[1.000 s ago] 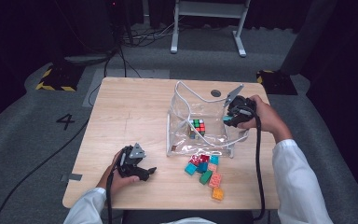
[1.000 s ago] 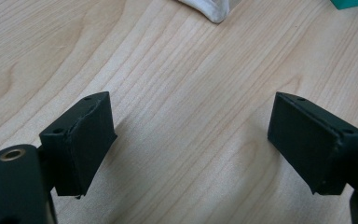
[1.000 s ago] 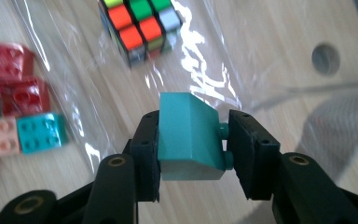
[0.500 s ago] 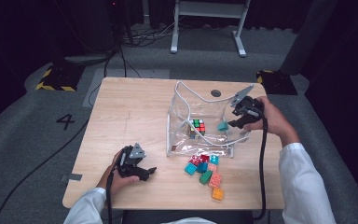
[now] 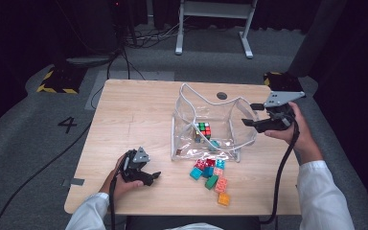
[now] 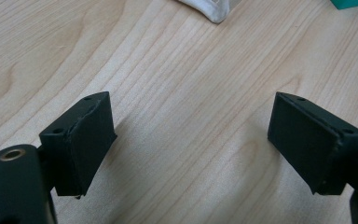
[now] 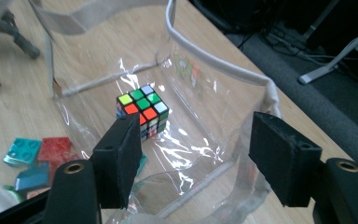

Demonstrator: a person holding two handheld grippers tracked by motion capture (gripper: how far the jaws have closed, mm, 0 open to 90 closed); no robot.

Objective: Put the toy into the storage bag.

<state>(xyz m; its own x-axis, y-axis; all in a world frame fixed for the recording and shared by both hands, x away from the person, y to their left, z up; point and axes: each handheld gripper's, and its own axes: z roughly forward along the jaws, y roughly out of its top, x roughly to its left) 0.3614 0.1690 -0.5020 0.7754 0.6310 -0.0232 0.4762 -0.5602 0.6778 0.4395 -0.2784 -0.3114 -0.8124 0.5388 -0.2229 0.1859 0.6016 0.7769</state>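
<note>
both tongs spread | right tongs [image 5: 253, 114] (block dropped) withdrawn from bag [image 5: 230, 115]

Light falls from above onto the pale wooden table [image 5: 139, 120], leaving it bright while the floor and room toward twelve o'clock sink into near black, and the whole high view is soft and slightly grainy. In the right gripper view white glare streaks the clear plastic bag [image 7: 186, 154] around the sharply rendered puzzle cube [image 7: 143, 111], and the near jaws are blurred. In the left gripper view the wood grain is crisp, with soft shadows beneath both jaws toward six o'clock.
</note>
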